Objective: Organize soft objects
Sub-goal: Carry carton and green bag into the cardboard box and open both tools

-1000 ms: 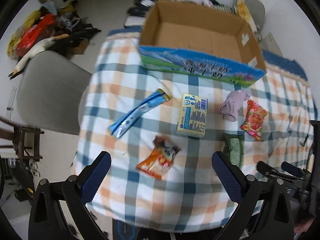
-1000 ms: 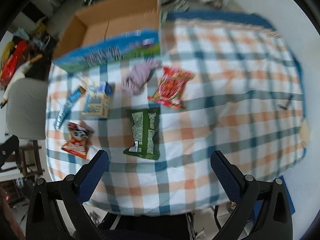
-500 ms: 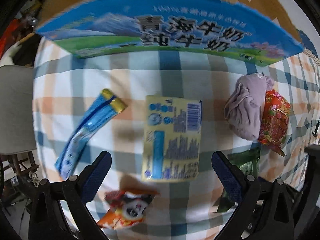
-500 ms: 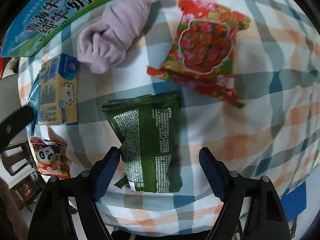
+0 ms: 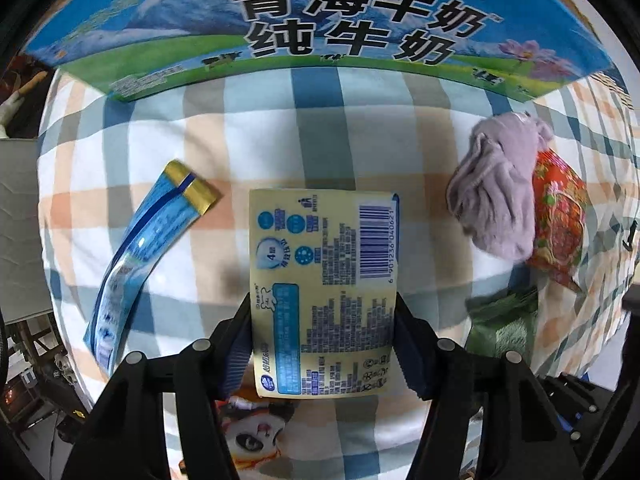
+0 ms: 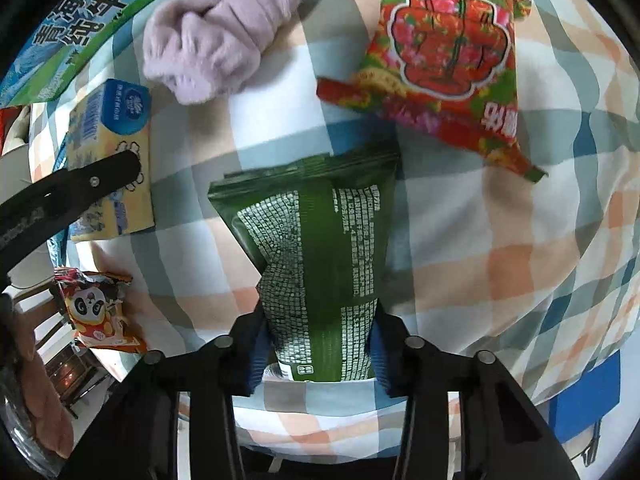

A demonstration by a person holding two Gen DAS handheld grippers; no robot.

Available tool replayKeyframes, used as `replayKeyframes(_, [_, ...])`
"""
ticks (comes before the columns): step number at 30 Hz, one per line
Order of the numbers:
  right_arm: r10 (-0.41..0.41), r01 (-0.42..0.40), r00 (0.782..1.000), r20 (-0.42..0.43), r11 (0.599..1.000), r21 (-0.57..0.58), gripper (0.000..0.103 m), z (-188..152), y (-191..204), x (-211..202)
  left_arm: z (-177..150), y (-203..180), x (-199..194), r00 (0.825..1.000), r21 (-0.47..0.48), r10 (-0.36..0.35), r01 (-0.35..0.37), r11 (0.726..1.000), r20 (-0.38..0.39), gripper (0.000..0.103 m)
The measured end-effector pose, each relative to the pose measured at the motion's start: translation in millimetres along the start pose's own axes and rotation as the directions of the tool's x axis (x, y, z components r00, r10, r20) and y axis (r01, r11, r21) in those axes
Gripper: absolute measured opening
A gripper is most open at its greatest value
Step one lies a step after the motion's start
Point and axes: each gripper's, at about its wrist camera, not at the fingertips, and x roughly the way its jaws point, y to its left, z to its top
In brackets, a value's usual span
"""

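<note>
My left gripper (image 5: pixel 324 344) is shut on the yellow tissue pack (image 5: pixel 322 280), its pads against both long sides; the pack lies on the checked tablecloth. My right gripper (image 6: pixel 316 348) is shut on the near end of the green snack bag (image 6: pixel 316 248), which is pinched narrow between the pads. A lilac cloth (image 5: pixel 496 192) lies right of the tissue pack and also shows in the right wrist view (image 6: pixel 224 36). The tissue pack (image 6: pixel 110 160) shows there too, with the left gripper's finger across it.
The milk carton box (image 5: pixel 320 28) stands just behind the tissue pack. A blue stick pack (image 5: pixel 144 252) lies to the left, a panda snack bag (image 6: pixel 98 308) at the near edge, a red flowered bag (image 6: pixel 448 52) to the right. The tablecloth (image 6: pixel 520 240) covers the table.
Both grippers have dropped close to the table and closed. The left one went from open above the tissue pack to gripping it; the right one closed on the green bag.
</note>
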Motion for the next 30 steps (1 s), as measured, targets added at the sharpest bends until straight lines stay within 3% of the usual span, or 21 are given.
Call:
replayKeyframes(6, [-0.010, 0.009, 0.998, 0.058, 1.000, 0.006, 0.034, -20, 13, -2, -43, 7, -36, 0.997, -0.008, -0.028, 0.029, 1.000, 0.065, 0.060])
replayKeyframes(12, [0.023, -0.023, 0.986, 0.166, 1.000, -0.001, 0.033, -54, 35, -31, -64, 7, -100, 0.979, 0.025, -0.110, 0.107, 0.994, 0.173, 0.060])
replayKeyframes(16, [0.048, -0.044, 0.969, 0.242, 0.999, -0.021, 0.033, -69, 52, -55, -50, 12, -144, 0.961, 0.046, -0.124, 0.116, 0.992, 0.249, 0.060])
replayKeyframes(21, [0.075, -0.055, 0.940, 0.333, 0.996, -0.067, 0.033, -60, 62, -98, -20, 13, -181, 0.939, 0.048, -0.122, 0.113, 0.992, 0.321, 0.060])
replayKeyframes(28, [0.083, -0.030, 0.908, 0.411, 0.990, -0.135, 0.033, -28, 94, -135, 48, 11, -203, 0.932, 0.019, -0.102, 0.102, 0.995, 0.347, 0.060])
replayKeyframes(30, [0.079, -0.017, 0.904, 0.421, 0.989, -0.148, 0.033, -13, 85, -148, 72, 13, -205, 0.935, 0.007, -0.099, 0.103, 0.995, 0.342, 0.060])
